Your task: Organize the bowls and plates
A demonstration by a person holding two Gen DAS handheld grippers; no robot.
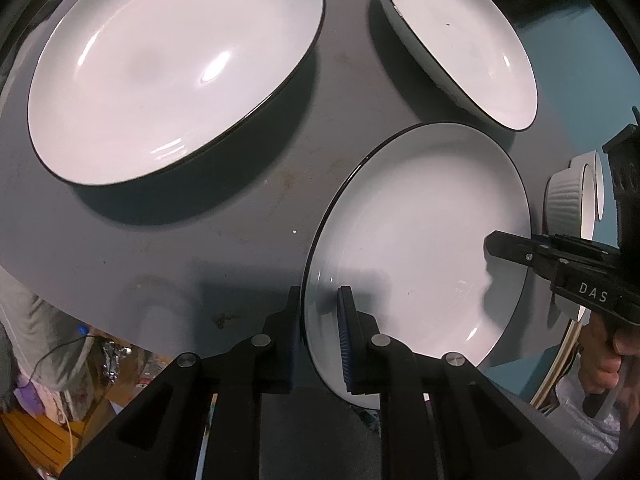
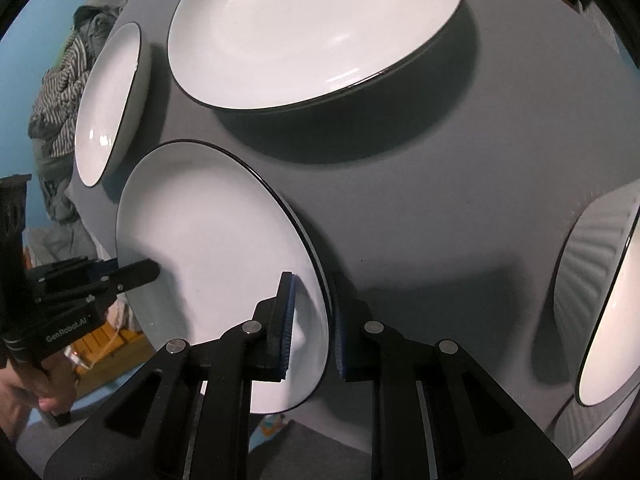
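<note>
A white plate with a dark rim (image 1: 416, 240) is held above the grey table between both grippers; it also shows in the right wrist view (image 2: 212, 240). My left gripper (image 1: 320, 340) is shut on its left rim. My right gripper (image 2: 312, 328) is shut on its opposite rim, and it shows at the right of the left wrist view (image 1: 516, 248). A large white plate (image 1: 168, 68) lies on the table, also in the right wrist view (image 2: 316, 32). A white bowl (image 1: 464, 40) sits behind the held plate, also in the right wrist view (image 2: 108, 100).
A ribbed white bowl (image 2: 600, 288) stands at the right on the grey table (image 2: 420, 208), also in the left wrist view (image 1: 568, 200). The table's near edge (image 1: 100, 292) drops to floor clutter. Clothes (image 2: 64, 80) lie beyond the far side.
</note>
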